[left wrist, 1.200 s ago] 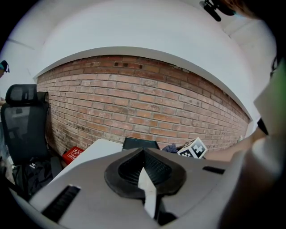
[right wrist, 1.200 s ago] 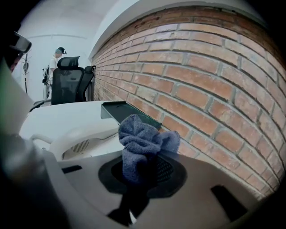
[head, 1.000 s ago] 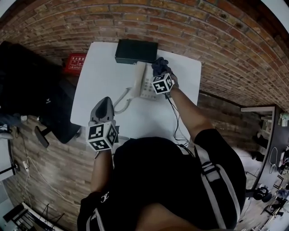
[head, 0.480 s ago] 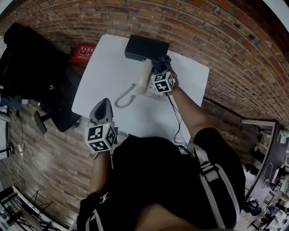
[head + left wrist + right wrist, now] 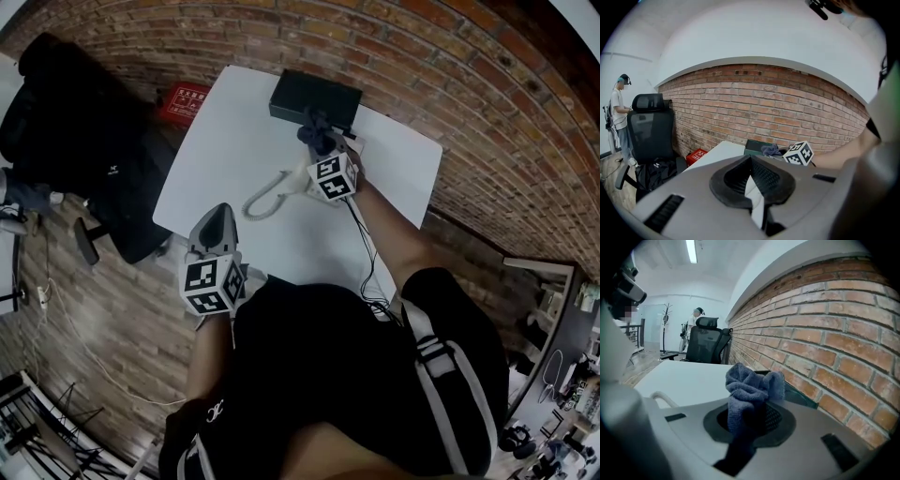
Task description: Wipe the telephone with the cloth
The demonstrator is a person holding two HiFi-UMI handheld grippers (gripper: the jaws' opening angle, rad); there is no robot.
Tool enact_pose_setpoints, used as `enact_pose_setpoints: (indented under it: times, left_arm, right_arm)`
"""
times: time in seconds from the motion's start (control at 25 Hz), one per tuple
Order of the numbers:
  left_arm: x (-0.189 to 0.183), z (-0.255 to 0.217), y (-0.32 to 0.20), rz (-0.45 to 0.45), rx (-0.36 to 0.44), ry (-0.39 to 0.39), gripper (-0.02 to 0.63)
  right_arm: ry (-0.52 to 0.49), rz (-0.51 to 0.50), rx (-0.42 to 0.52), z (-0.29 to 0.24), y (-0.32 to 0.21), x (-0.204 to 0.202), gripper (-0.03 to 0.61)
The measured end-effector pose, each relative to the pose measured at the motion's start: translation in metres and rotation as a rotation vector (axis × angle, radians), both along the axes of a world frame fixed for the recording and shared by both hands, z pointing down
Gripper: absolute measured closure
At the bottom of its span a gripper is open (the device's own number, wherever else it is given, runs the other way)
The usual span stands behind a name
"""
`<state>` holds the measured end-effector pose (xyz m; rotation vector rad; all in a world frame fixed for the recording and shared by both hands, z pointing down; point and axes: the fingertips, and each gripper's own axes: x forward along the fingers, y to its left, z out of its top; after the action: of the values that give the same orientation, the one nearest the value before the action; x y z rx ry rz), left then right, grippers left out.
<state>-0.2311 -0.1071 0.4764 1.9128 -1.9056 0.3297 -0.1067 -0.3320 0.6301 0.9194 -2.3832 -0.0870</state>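
On the white table (image 5: 234,131) lies a white telephone (image 5: 298,178) with a coiled cord (image 5: 265,202), largely hidden under my right gripper (image 5: 323,150). That gripper is shut on a bunched blue-grey cloth (image 5: 317,131), which hangs over the phone's far end, just before a black box (image 5: 314,98). In the right gripper view the cloth (image 5: 752,385) sticks up from the right gripper (image 5: 750,420). My left gripper (image 5: 214,216) hovers at the table's near edge, away from the phone. In its own view the left gripper (image 5: 752,187) is shut with nothing in it.
The black box (image 5: 797,392) stands against the brick wall at the table's far edge. A red box (image 5: 187,97) sits on the floor left of the table. A black office chair (image 5: 649,131) is further left, with a person (image 5: 618,112) behind it.
My right gripper has carried the cloth leftward over the telephone, from beside the black box's right end to in front of it. The left gripper has stayed put.
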Motion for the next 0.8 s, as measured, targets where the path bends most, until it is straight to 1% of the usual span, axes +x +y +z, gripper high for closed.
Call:
enact_pose_setpoints:
  times: [0.16,0.36,0.8]
  left_arm:
    - [-0.002,0.001,0.0,0.0,-0.003,0.004,0.614]
    - [0.001,0.0,-0.003,0.013,0.005,0.008,0.614]
    - [0.005,0.0,-0.009,0.037,0.008,0.017,0.614]
  right_arm:
    - [-0.024,0.004,-0.06,0.004,0.005,0.0,0.541]
    - [-0.041,-0.03,-0.132,0.008,0.022,-0.004,0.541]
    - [-0.019,-0.146,-0.176,0.021,0.079,-0.021,0.541]
